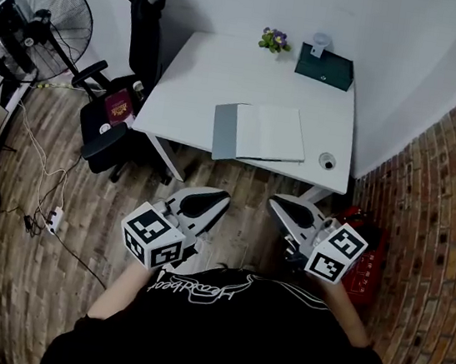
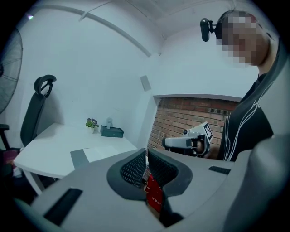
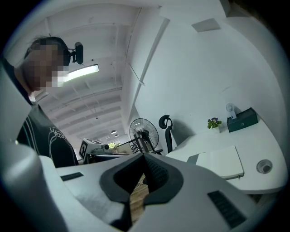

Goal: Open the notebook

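Note:
The notebook (image 1: 260, 133) lies open near the front edge of the white table (image 1: 201, 72), its grey cover turned out flat to the left and a white page facing up. It also shows in the left gripper view as the notebook (image 2: 97, 154) and in the right gripper view as the notebook (image 3: 222, 163). Both grippers hang over the floor close to the person's body, well short of the table. My left gripper (image 1: 224, 195) is shut with nothing between its pads (image 2: 136, 165). My right gripper (image 1: 277, 201) also has its jaws together and empty.
A black office chair (image 1: 129, 79) with a red booklet (image 1: 119, 105) on its seat stands left of the table, and a floor fan (image 1: 45, 17) stands beyond it. At the table's back are a small plant (image 1: 274, 40) and a dark green box (image 1: 324, 66). Cables and a power strip (image 1: 54, 218) lie on the wooden floor.

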A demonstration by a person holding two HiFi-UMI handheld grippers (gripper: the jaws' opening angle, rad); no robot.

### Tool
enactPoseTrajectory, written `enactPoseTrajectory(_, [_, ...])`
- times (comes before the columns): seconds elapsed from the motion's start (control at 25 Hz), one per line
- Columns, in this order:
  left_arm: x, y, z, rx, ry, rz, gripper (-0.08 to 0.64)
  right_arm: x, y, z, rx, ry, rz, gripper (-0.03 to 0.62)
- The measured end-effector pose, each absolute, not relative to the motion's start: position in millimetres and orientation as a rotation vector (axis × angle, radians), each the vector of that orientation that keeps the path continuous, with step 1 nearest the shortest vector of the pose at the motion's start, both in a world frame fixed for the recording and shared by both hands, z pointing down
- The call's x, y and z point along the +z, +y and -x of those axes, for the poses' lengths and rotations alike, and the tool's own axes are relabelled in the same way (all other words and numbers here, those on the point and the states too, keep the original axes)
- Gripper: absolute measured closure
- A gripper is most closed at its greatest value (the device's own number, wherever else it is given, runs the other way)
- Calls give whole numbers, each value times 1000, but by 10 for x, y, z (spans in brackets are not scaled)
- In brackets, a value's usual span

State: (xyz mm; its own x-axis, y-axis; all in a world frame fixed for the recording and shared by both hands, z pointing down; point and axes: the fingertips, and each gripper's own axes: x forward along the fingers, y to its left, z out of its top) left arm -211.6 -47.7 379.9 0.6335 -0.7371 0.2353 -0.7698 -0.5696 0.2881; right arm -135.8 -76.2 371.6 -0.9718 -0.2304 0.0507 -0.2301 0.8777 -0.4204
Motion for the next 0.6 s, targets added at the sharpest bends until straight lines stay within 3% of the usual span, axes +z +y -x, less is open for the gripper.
enactPoseTrajectory(0.6, [3848, -516, 2328, 155, -1231, -2495, 517, 3742, -734, 1486, -656, 3076, 403, 591])
